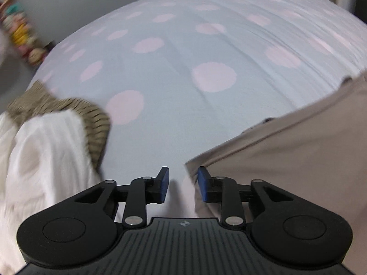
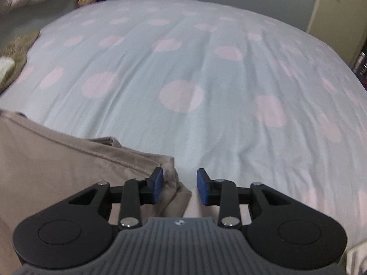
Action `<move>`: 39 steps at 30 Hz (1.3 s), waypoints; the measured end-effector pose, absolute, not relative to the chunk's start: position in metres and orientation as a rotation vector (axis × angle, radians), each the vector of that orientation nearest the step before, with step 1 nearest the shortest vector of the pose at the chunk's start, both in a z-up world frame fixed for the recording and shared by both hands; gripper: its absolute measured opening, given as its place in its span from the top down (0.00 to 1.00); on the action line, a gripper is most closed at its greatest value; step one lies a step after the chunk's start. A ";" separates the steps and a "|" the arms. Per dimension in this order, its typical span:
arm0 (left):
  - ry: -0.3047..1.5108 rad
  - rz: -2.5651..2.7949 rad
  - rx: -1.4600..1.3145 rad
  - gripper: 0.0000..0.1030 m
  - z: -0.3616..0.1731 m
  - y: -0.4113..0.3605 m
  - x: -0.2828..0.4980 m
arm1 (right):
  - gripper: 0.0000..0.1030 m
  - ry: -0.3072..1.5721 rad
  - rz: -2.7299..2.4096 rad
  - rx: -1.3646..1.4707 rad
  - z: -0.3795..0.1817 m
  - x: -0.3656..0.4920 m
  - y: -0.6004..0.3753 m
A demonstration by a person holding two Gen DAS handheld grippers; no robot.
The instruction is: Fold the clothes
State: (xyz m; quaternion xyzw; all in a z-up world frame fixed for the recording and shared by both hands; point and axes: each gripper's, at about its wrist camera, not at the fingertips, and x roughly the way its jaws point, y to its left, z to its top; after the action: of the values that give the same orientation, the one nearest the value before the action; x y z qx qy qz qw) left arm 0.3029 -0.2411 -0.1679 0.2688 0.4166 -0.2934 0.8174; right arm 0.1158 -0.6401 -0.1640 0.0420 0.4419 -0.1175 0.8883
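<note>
A beige garment (image 1: pixel 286 160) lies flat on the bed, filling the lower right of the left wrist view and the lower left of the right wrist view (image 2: pixel 57 160). My left gripper (image 1: pixel 183 185) is open just above the bed. The garment's near corner lies by its right blue pad (image 1: pixel 203 184), and nothing is pressed between the pads. My right gripper (image 2: pixel 180 186) is open too. The garment's other rumpled corner (image 2: pixel 176 183) rests between its jaws, against the left pad (image 2: pixel 158 184) and apart from the right one.
The bed cover (image 1: pixel 183 57) is pale blue with pink dots. A white knit piece (image 1: pixel 41 155) lies on a striped olive knit (image 1: pixel 68 112) at the left. Blurred toys (image 1: pixel 16 27) stand far left. A door (image 2: pixel 332 6) and shelved items (image 2: pixel 361 64) are at the right.
</note>
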 end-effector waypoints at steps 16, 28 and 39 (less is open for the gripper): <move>0.844 -0.521 0.338 0.69 -0.157 -0.208 0.227 | 0.50 0.853 -0.284 0.522 -0.168 0.031 -0.628; 0.837 -0.559 0.235 0.69 -0.171 -0.202 0.244 | 0.51 0.955 -0.362 0.503 -0.180 0.065 -0.628; 0.821 -0.576 0.150 0.64 -0.173 -0.198 0.265 | 0.42 0.985 -0.404 0.479 -0.196 0.092 -0.628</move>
State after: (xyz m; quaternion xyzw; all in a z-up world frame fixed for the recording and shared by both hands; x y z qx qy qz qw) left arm 0.2646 -0.1979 -0.1728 0.0718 0.3930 -0.2759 0.8742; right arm 0.0916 -0.6280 -0.1958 0.2260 0.4650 -0.1909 0.8344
